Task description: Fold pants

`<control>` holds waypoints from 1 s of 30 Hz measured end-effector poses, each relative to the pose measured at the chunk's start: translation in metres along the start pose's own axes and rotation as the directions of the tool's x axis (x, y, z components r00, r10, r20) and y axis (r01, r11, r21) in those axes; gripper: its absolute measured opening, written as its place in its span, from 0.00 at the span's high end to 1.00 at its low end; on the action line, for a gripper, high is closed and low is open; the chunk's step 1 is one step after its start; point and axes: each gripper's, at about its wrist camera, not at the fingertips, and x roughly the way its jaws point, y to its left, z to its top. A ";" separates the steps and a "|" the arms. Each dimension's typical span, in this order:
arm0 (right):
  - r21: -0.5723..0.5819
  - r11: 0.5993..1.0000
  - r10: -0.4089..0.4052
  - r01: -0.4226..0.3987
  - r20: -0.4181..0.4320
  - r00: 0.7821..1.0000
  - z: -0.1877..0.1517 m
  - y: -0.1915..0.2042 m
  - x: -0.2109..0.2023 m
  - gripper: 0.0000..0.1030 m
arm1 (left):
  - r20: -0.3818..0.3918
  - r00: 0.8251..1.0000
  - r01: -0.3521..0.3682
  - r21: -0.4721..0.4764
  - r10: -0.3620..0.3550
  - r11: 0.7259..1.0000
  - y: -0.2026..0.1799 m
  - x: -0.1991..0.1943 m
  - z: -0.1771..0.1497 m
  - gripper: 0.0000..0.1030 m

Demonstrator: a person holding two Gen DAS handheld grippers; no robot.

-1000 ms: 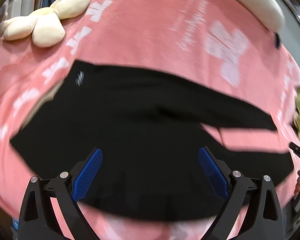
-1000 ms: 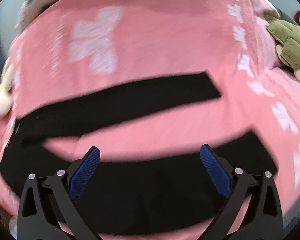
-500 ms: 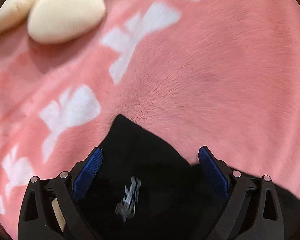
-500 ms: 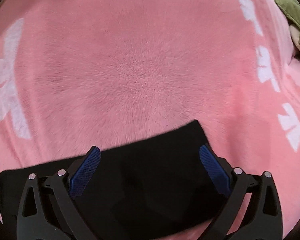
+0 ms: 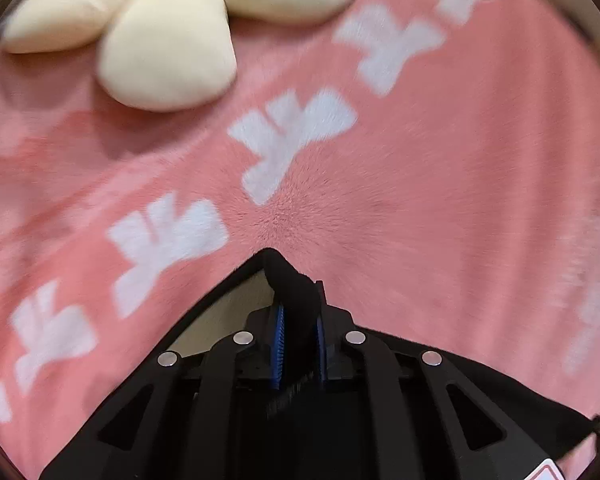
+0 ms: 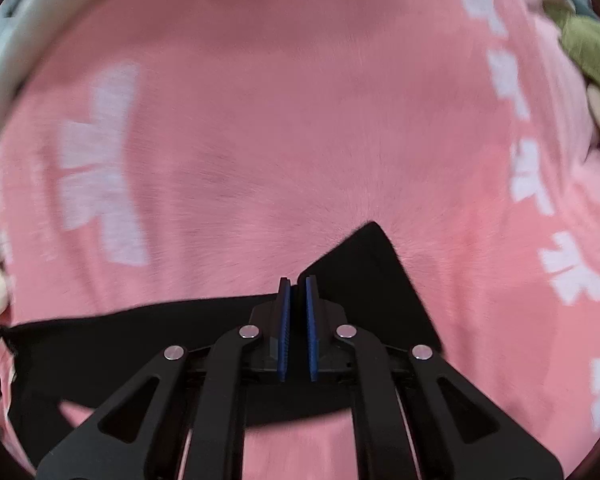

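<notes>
**On the pink blanket, both tools clamped on black cloth**

On the pink blanket (image 5: 440, 184) we see only parts of the pants (image 6: 364, 280) — most of the fabric runs under the tool frames and out of view, and motion blur softens the edges. Our left tool (image 5: 299, 344) is clenched on a lifted corner of the pants (image 5: 292, 292), pale lining showing beside it. Our right tool (image 6: 297, 328) is closed low over a leg end, cloth between its pads — the grip itself is hard to confirm. A cream plush flower (image 5: 168, 32) lies beyond.
</notes>
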 end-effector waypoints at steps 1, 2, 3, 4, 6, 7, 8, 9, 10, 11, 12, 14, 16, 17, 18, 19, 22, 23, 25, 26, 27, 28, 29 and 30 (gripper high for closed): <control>-0.015 1.000 0.012 -0.012 0.013 1.000 -0.002 -0.004 -0.016 0.94 | 0.007 0.999 0.033 -0.001 -0.033 0.999 0.006 -0.027 -0.005 0.92; -0.042 0.999 0.024 -0.023 0.024 0.999 -0.012 -0.002 -0.042 0.94 | 0.004 0.999 0.053 0.000 -0.053 0.999 0.013 -0.047 -0.010 0.92; -0.066 0.998 0.024 -0.023 0.027 0.999 -0.015 0.000 -0.053 0.94 | -0.003 0.998 0.068 0.004 -0.068 0.998 0.012 -0.066 -0.020 0.92; -0.093 0.995 0.024 -0.021 0.027 0.999 -0.021 0.003 -0.066 0.94 | -0.011 0.997 0.079 0.011 -0.079 0.997 0.022 -0.092 -0.030 0.92; -0.122 0.992 0.013 -0.012 0.010 1.000 -0.046 0.001 -0.097 0.94 | -0.026 0.997 0.078 0.026 -0.077 0.997 0.024 -0.115 -0.052 0.92; -0.118 0.993 0.012 -0.012 -0.002 1.000 -0.057 -0.005 -0.105 0.94 | -0.041 0.997 0.064 0.034 -0.062 0.997 0.032 -0.129 -0.068 0.92; -0.103 0.995 0.002 -0.005 -0.029 1.000 -0.075 -0.013 -0.113 0.93 | -0.058 0.997 0.057 0.042 -0.054 0.997 0.042 -0.140 -0.085 0.92; -0.087 0.996 -0.012 0.007 -0.051 0.999 -0.088 -0.021 -0.117 0.93 | -0.071 0.997 0.041 0.046 -0.037 0.998 0.047 -0.146 -0.093 0.92; -0.076 0.997 -0.021 0.016 -0.066 0.998 -0.101 -0.028 -0.116 0.93 | -0.105 0.994 0.018 0.055 -0.012 0.998 0.054 -0.148 -0.108 0.91; -0.064 0.997 -0.044 0.039 -0.083 0.996 -0.113 -0.033 -0.117 0.93 | -0.131 0.991 0.020 0.055 -0.013 0.998 0.060 -0.145 -0.122 0.90; -0.039 0.996 -0.082 0.078 -0.100 0.992 -0.125 -0.042 -0.119 0.92 | -0.154 0.988 0.012 0.051 -0.004 0.999 0.066 -0.144 -0.132 0.86; 0.030 0.994 -0.104 0.109 -0.126 0.987 -0.141 -0.061 -0.123 0.92 | -0.208 0.978 0.005 0.003 -0.005 1.000 0.079 -0.144 -0.152 0.75; 0.099 0.983 -0.141 0.153 -0.116 0.983 -0.151 -0.074 -0.136 0.88 | -0.217 0.975 0.022 -0.096 -0.043 0.995 0.089 -0.149 -0.167 0.46; 0.126 0.983 -0.122 0.135 -0.103 0.987 -0.153 -0.076 -0.144 0.87 | -0.200 0.977 0.043 -0.126 -0.067 0.991 0.090 -0.153 -0.170 0.38; 0.157 0.983 -0.087 0.099 -0.081 0.993 -0.157 -0.074 -0.154 0.81 | -0.187 0.979 0.056 -0.145 -0.083 0.988 0.089 -0.155 -0.173 0.24; 0.178 0.981 -0.062 0.072 -0.064 0.996 -0.160 -0.070 -0.161 0.59 | -0.164 0.980 0.084 -0.170 -0.113 0.982 0.084 -0.161 -0.175 0.15; 0.198 0.980 0.005 0.001 -0.025 1.000 -0.167 -0.049 -0.172 0.33 | -0.148 0.972 0.142 -0.244 -0.181 0.959 0.069 -0.159 -0.181 0.12; 0.227 0.972 0.065 -0.057 -0.028 0.997 -0.170 -0.043 -0.169 0.33 | -0.161 0.963 0.165 -0.280 -0.216 0.946 0.065 -0.150 -0.182 0.12; 0.293 0.949 0.134 -0.116 -0.042 0.990 -0.173 -0.040 -0.160 0.33 | -0.200 0.950 0.157 -0.353 -0.239 0.922 0.062 -0.131 -0.184 0.12; 0.328 0.935 0.161 -0.136 -0.051 0.986 -0.175 -0.040 -0.153 0.33 | -0.209 0.945 0.157 -0.380 -0.250 0.911 0.061 -0.124 -0.185 0.12; 0.360 0.922 0.179 -0.144 -0.064 0.982 -0.175 -0.041 -0.143 0.33 | -0.213 0.943 0.154 -0.401 -0.255 0.903 0.060 -0.116 -0.185 0.14; 0.388 0.911 0.181 -0.140 -0.071 0.981 -0.174 -0.043 -0.135 0.33 | -0.208 0.945 0.152 -0.405 -0.253 0.902 0.060 -0.113 -0.183 0.18; 0.412 0.900 0.185 -0.141 -0.068 0.980 -0.172 -0.046 -0.129 0.33 | -0.195 0.948 0.153 -0.407 -0.250 0.900 0.061 -0.111 -0.181 0.23; 0.441 0.885 0.194 -0.151 -0.054 0.979 -0.168 -0.051 -0.121 0.33 | -0.186 0.950 0.156 -0.408 -0.250 0.899 0.062 -0.111 -0.179 0.40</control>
